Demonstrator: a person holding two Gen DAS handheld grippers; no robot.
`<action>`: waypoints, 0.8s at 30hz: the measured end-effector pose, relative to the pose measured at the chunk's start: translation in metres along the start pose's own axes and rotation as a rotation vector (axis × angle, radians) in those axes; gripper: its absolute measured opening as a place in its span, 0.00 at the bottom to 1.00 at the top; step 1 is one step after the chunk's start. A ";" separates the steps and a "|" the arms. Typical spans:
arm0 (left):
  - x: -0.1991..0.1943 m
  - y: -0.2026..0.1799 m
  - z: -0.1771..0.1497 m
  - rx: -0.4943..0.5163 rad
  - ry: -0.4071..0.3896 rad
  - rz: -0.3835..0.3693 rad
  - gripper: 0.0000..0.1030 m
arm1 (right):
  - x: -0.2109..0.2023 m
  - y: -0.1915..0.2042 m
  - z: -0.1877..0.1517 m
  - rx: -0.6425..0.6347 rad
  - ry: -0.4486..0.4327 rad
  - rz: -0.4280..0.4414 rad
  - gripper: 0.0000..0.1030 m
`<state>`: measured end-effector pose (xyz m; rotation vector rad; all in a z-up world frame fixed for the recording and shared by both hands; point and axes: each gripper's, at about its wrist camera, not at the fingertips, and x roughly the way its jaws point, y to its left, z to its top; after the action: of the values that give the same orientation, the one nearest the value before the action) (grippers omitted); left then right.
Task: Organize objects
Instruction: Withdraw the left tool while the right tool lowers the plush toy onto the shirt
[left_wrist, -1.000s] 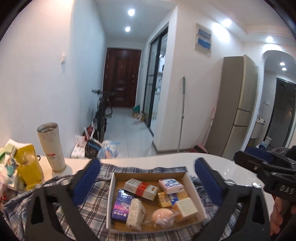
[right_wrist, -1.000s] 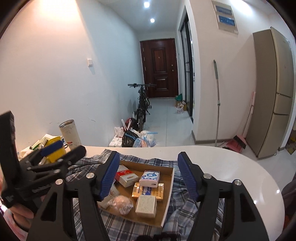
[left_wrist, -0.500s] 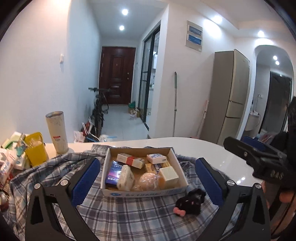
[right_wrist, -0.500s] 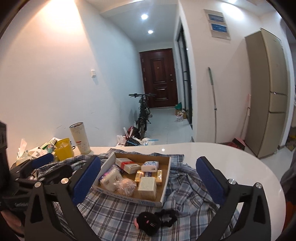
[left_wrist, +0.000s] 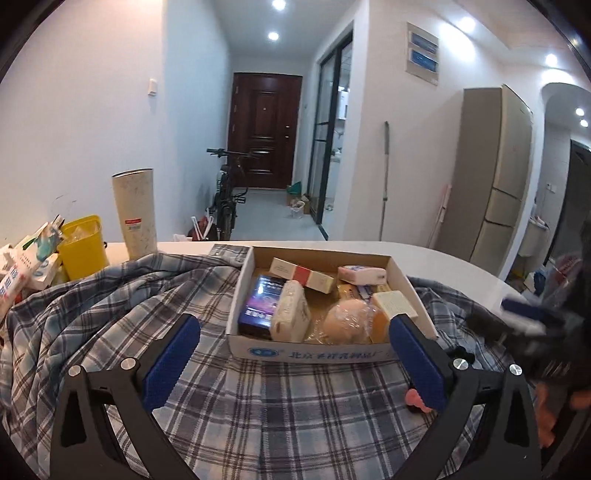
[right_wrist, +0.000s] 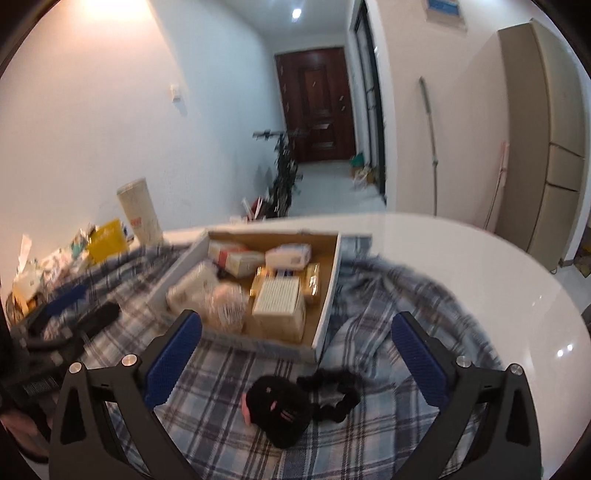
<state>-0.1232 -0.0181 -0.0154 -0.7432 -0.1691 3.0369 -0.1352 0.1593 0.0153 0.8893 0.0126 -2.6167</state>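
Checked woven cloth (right_wrist: 388, 295), matt cardboard box (right_wrist: 325, 317), glossy white tabletop (right_wrist: 461, 251), fuzzy black scrunchie (right_wrist: 332, 395)

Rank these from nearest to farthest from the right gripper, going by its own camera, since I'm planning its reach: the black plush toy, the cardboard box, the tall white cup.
1. Black plush toy: on the plaid cloth, between the right gripper's open fingers.
2. Cardboard box: just beyond the toy, centre.
3. Tall white cup: far left, past the box.

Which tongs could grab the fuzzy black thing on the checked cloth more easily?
Probably the right tongs. They are open, and the fuzzy black thing lies on the cloth right between their fingers. The left tongs face the box instead.
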 end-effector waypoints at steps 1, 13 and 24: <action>0.000 0.001 -0.001 -0.005 0.001 0.001 1.00 | 0.007 0.001 -0.005 -0.010 0.035 -0.007 1.00; 0.010 0.002 -0.008 -0.014 0.042 0.011 1.00 | 0.037 0.018 -0.027 -0.083 0.177 -0.031 1.00; 0.015 0.005 -0.010 -0.026 0.062 0.019 1.00 | 0.061 0.030 -0.044 -0.155 0.306 -0.043 0.55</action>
<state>-0.1320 -0.0213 -0.0319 -0.8437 -0.2021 3.0301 -0.1434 0.1154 -0.0527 1.2325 0.3134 -2.4511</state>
